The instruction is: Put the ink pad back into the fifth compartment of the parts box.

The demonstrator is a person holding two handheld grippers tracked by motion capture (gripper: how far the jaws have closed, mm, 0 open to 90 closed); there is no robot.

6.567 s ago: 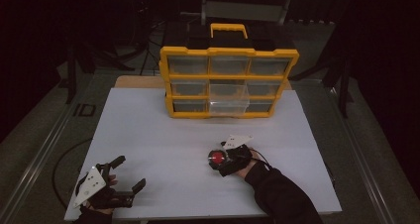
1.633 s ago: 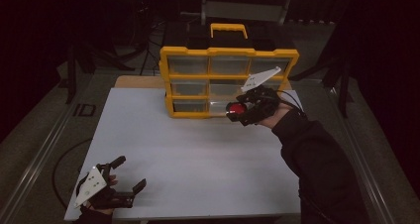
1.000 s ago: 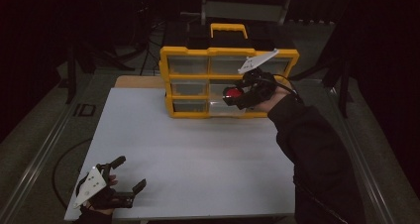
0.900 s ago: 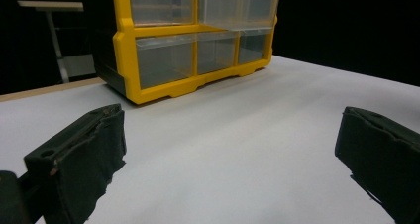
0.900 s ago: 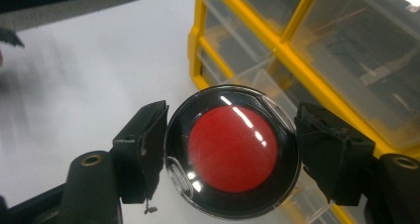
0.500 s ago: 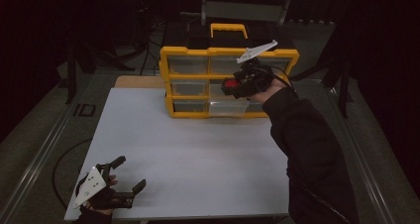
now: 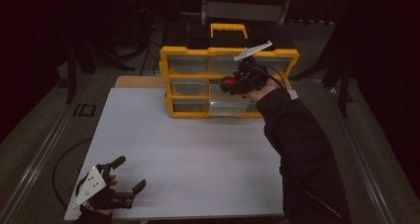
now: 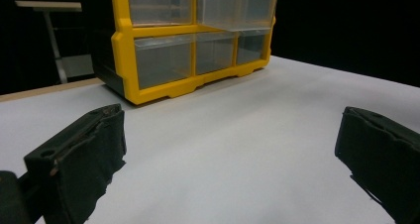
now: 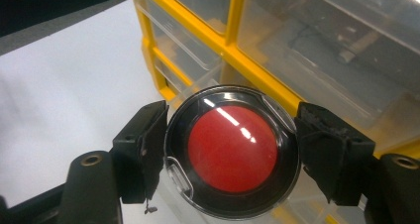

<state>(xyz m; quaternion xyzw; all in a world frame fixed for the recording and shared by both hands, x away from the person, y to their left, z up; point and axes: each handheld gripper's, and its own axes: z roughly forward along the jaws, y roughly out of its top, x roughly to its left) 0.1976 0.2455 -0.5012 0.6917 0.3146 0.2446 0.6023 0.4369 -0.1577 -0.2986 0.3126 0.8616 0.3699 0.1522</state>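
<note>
A round, glossy case (image 9: 232, 152) with a red domed centre and a black rim under a clear cover is clamped between the 2 jaws of the right gripper (image 7: 236, 83), which is held up against the front of the yellow drawer cabinet (image 7: 184, 55), at the level of its middle row, where 1 clear drawer (image 7: 229, 91) stands pulled out just beneath the case. The case is gripped only at 2 opposite points of its smooth, curved edge, so it could be squeezed out sideways or rotated if the hold is loosened too early or if its rim is knocked against the hard yellow frame. A drop onto the drawer's thin lip rather than into its hollow is judged the main risk; from there the case could roll off onto the white counter (image 7: 188, 144). The drawers are of translucent, rigid plastic, the frame is moulded and matt, and the counter is flat and smooth. The left gripper (image 7: 121, 178) is rested near the counter's front left corner, well apart from the cabinet, with its padded black jaws spread wide and nothing between them.
</note>
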